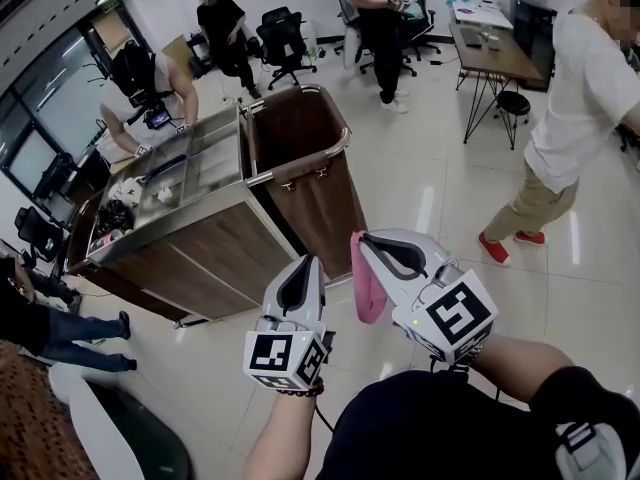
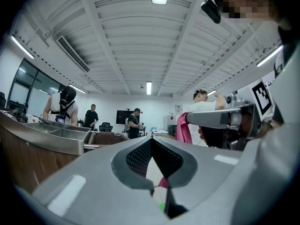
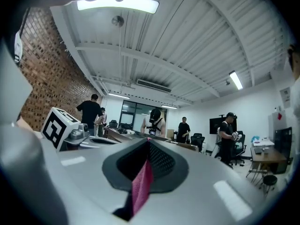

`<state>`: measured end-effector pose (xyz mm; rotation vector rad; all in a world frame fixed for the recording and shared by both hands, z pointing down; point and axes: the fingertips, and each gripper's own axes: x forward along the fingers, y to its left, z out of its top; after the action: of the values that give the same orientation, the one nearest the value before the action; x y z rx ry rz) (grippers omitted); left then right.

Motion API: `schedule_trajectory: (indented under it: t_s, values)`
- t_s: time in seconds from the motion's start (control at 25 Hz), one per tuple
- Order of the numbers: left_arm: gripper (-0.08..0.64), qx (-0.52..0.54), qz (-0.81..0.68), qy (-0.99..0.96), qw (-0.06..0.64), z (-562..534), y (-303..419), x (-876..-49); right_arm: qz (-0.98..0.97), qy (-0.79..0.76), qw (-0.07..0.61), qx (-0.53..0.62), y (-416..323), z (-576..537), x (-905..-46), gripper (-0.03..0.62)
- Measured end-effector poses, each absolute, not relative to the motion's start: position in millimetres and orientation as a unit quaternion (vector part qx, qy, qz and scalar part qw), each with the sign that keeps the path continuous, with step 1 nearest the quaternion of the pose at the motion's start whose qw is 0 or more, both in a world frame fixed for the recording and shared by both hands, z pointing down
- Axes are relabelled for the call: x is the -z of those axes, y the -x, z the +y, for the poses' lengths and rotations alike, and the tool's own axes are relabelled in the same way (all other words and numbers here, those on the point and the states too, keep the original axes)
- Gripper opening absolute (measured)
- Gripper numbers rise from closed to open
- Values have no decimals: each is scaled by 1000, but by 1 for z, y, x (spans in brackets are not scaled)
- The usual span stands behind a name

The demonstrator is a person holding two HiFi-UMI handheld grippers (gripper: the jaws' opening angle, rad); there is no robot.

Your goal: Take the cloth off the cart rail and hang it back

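Note:
A pink cloth (image 1: 368,290) hangs from my right gripper (image 1: 360,238), which is shut on its top edge; in the right gripper view the cloth (image 3: 142,186) runs down between the closed jaws. My left gripper (image 1: 305,262) sits just to the left of it, shut with nothing held. The left gripper view shows the cloth (image 2: 183,128) dangling from the right gripper (image 2: 190,119). Both grippers hover above the floor, a short way in front of the cart (image 1: 215,243). The cart's metal rail (image 1: 300,173) runs round its brown bag, and no cloth hangs on it.
A person in a white shirt (image 1: 575,118) walks at the right. Another person (image 1: 150,98) leans over the cart's steel top (image 1: 205,158). Office chairs (image 1: 285,43), a desk (image 1: 490,48) and more people stand at the back. A person sits low at the left edge (image 1: 60,333).

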<state>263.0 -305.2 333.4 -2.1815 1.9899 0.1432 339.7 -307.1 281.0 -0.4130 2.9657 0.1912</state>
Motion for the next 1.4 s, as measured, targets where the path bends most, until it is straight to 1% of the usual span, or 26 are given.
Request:
schedule_trajectory:
  t_s: [0.24, 0.4, 0.48, 0.56, 0.72, 0.8, 1.0, 1.12, 1.2, 1.32, 1.4]
  values:
    - [3, -51, 673, 733, 86, -282, -255, -329, 986, 140, 70, -57, -333, -284, -274, 5]
    - [3, -50, 669, 736, 92, -273, -250, -326, 987, 146, 54, -26, -327, -271, -276, 5]
    - [3, -49, 666, 738, 96, -269, -246, -325, 987, 145, 59, -40, -321, -268, -275, 5]
    - [3, -51, 666, 738, 94, -267, -243, -326, 984, 140, 76, -80, -317, -268, -271, 5]
    - [3, -45, 662, 741, 99, -267, -245, -328, 987, 147, 59, -39, -317, -265, -276, 5]
    - [3, -44, 664, 741, 96, -267, -246, -329, 986, 144, 68, -58, -317, -266, -275, 5]
    - [3, -48, 665, 740, 91, -267, -242, -329, 987, 144, 63, -45, -315, -266, -276, 5]
    - [3, -51, 663, 742, 90, -268, -240, -331, 984, 140, 76, -75, -314, -271, -277, 5]
    - [3, -50, 662, 742, 90, -269, -240, -331, 987, 145, 59, -40, -314, -269, -279, 5]
    - [3, -49, 663, 741, 88, -269, -241, -330, 986, 143, 65, -54, -315, -271, -276, 5]
    - [3, -50, 665, 740, 84, -269, -241, -331, 987, 146, 57, -36, -317, -270, -277, 5]
